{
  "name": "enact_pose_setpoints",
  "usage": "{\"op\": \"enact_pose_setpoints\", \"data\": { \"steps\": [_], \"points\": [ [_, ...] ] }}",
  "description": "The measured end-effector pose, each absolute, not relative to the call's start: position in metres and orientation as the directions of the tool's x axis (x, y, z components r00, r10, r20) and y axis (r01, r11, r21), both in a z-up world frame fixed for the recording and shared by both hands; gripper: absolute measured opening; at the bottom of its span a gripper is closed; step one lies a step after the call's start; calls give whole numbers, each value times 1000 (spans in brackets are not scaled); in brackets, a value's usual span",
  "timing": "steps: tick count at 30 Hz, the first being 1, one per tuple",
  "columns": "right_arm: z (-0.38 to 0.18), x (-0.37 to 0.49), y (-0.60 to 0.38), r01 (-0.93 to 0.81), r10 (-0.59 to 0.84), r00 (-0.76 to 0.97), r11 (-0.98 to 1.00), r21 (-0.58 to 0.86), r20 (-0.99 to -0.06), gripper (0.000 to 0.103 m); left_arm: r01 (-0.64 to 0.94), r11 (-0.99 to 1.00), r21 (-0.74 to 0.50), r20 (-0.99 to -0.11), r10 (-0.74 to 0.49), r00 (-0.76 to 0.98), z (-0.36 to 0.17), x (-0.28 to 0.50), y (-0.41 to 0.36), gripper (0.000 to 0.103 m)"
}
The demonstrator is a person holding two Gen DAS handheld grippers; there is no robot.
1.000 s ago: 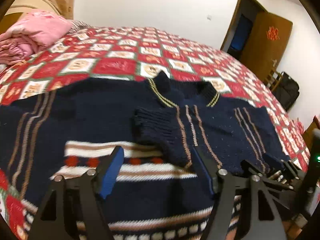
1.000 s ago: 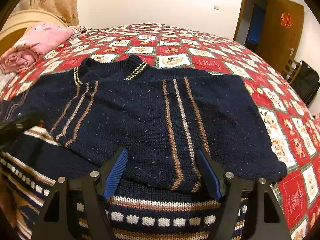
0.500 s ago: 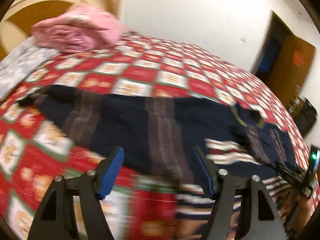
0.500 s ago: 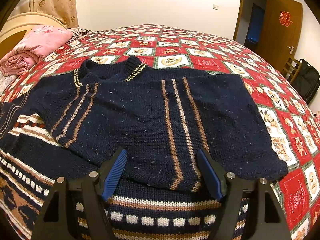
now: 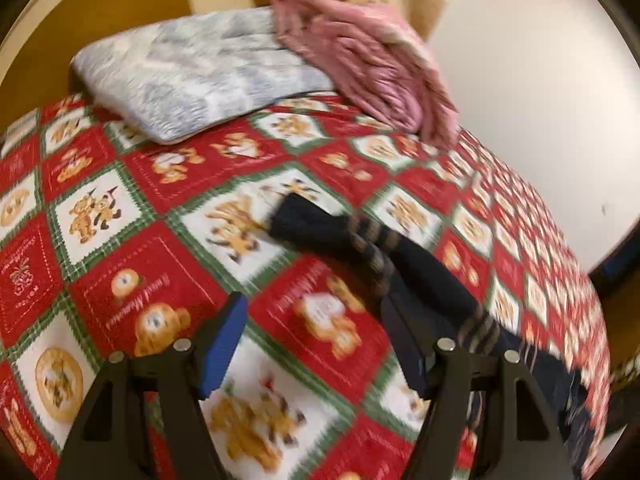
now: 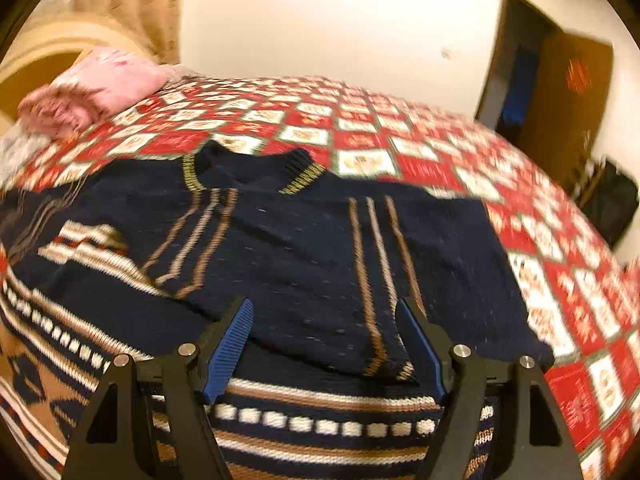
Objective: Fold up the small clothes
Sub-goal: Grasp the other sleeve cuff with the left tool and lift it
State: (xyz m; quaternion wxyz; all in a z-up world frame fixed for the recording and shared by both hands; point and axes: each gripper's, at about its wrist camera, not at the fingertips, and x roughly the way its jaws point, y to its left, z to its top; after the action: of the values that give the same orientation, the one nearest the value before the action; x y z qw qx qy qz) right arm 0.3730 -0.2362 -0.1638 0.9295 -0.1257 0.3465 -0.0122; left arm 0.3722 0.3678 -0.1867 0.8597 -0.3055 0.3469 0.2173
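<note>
A navy knit sweater (image 6: 304, 248) with tan and white stripes lies flat on the bed, its right sleeve folded across the chest. My right gripper (image 6: 324, 340) hovers open above that folded sleeve's cuff, nothing between its blue pads. In the left wrist view the sweater's other sleeve (image 5: 360, 240) stretches out over the red patchwork quilt (image 5: 120, 208), its cuff pointing toward the pillow. My left gripper (image 5: 312, 340) is open over the quilt, just short of that sleeve, holding nothing.
A grey pillow (image 5: 192, 72) and a bundled pink blanket (image 5: 368, 64) lie at the head of the bed against the wooden headboard (image 5: 80, 12). A brown door (image 6: 568, 92) and a dark bag (image 6: 612, 200) stand at the far right.
My left gripper swept left from the sweater's body out to the spread sleeve, rolling as it went. The right gripper shifted slightly and stays open over the folded sleeve.
</note>
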Motion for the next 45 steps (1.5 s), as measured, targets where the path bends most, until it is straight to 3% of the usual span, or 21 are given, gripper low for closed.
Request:
{"op": "enact_pose_setpoints", "data": {
  "steps": [8, 18, 24, 26, 27, 35, 45],
  "points": [
    [-185, 379, -208, -130, -165, 725, 920, -369, -668, 74, -588, 607, -535, -708, 57, 704, -196, 390, 383, 72],
    [-186, 378, -214, -129, -150, 717, 932, -340, -681, 74, -607, 556, -567, -696, 71, 715, -207, 411, 393, 69],
    [-187, 379, -214, -128, -151, 717, 931, -342, -680, 74, -639, 544, -544, -709, 108, 697, -216, 418, 401, 38],
    [-187, 379, -214, -128, -151, 717, 931, -342, -680, 75, -635, 551, -542, -706, 111, 700, -217, 419, 404, 12],
    [-187, 380, -215, -128, -151, 717, 931, -342, -680, 75, -630, 560, -538, -703, 114, 702, -216, 420, 404, 10],
    [-187, 379, -214, -127, -150, 717, 932, -340, -680, 75, -546, 656, -521, -619, 150, 771, -182, 413, 385, 8],
    [-186, 379, -215, -126, -147, 718, 934, -335, -681, 75, -334, 755, -565, -497, 12, 868, -122, 411, 304, 8]
  ]
}}
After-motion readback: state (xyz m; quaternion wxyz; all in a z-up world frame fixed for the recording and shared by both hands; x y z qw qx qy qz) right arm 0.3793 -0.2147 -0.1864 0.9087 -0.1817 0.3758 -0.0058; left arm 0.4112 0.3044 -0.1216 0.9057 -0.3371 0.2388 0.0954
